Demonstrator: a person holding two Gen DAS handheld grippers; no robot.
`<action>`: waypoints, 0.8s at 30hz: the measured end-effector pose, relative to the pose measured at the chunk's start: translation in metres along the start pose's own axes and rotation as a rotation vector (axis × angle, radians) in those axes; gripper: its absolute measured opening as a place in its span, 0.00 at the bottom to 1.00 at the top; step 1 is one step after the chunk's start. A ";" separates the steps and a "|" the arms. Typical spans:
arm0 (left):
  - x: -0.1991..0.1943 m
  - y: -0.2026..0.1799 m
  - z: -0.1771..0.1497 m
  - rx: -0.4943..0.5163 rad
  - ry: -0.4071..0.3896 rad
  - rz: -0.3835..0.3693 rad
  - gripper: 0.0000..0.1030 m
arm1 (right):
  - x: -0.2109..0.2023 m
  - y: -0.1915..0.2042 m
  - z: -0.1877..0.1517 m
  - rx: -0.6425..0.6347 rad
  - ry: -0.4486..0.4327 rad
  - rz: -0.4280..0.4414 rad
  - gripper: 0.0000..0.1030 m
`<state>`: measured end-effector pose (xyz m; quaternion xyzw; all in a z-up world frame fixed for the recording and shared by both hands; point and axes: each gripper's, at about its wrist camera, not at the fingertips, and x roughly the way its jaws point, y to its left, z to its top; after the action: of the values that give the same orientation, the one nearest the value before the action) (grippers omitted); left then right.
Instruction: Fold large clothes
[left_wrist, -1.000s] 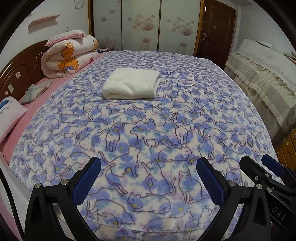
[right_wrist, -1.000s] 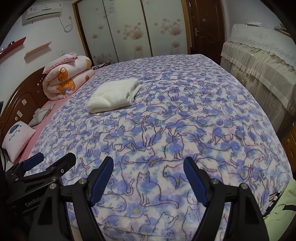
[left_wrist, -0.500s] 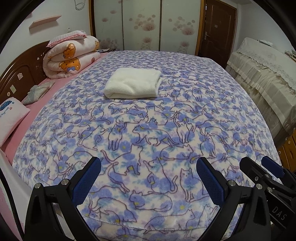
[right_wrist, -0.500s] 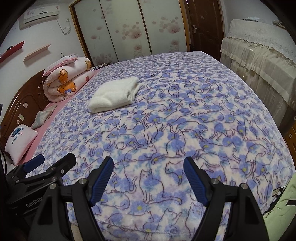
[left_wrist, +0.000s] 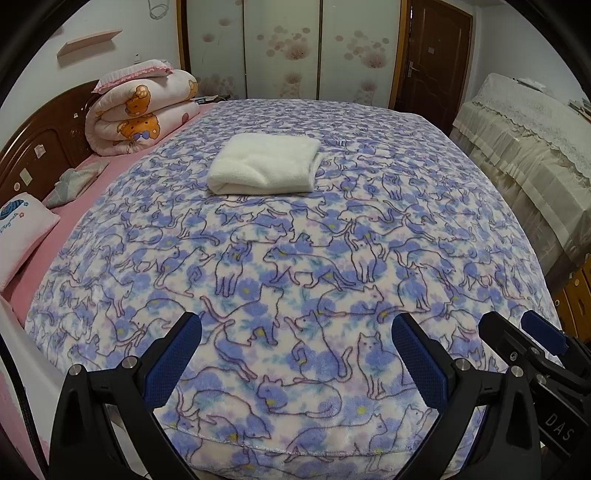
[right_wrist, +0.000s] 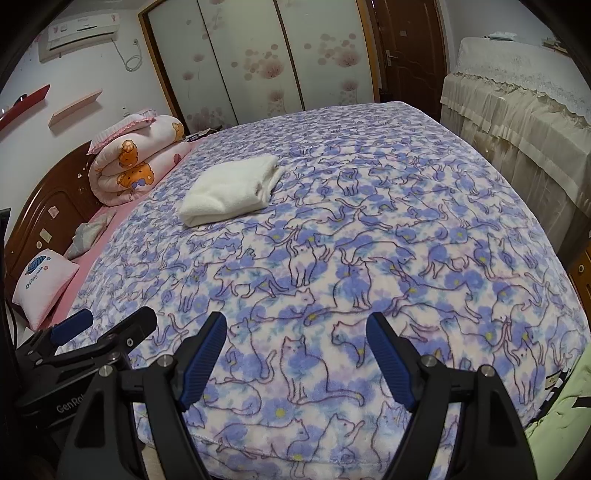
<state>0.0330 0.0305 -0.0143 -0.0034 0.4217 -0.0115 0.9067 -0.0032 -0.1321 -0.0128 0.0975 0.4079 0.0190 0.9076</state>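
Observation:
A white fleece garment (left_wrist: 265, 164) lies folded into a neat rectangle on the far middle of the cat-print blanket (left_wrist: 295, 258); it also shows in the right wrist view (right_wrist: 231, 189). My left gripper (left_wrist: 295, 354) is open and empty above the bed's near edge, far from the garment. My right gripper (right_wrist: 295, 354) is open and empty beside it, over the same edge. The right gripper shows at the lower right of the left wrist view (left_wrist: 524, 339), and the left gripper at the lower left of the right wrist view (right_wrist: 107, 328).
A rolled bear-print quilt (left_wrist: 140, 107) and a small pillow (left_wrist: 22, 229) lie by the wooden headboard (left_wrist: 40, 144) at the left. A lace-covered cabinet (left_wrist: 524, 140) stands along the right. Wardrobe doors (left_wrist: 288, 48) and a brown door (left_wrist: 436, 55) are behind the bed.
Both grippers have drawn back and risen slightly from the bed, so the blanket's near edge shows lower in view. The folded garment has not moved. Both stay open.

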 end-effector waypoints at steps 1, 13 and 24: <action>0.000 0.000 -0.001 0.000 0.001 0.000 0.99 | 0.000 0.001 0.000 0.000 -0.001 0.002 0.76; -0.001 -0.002 -0.007 0.003 0.008 0.000 0.99 | -0.001 0.000 -0.002 0.001 -0.001 0.001 0.76; -0.001 -0.003 -0.007 0.001 0.013 0.002 0.98 | -0.001 -0.001 -0.003 0.002 0.000 0.001 0.76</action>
<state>0.0264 0.0277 -0.0180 -0.0024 0.4277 -0.0111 0.9039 -0.0064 -0.1327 -0.0138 0.0984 0.4080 0.0191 0.9075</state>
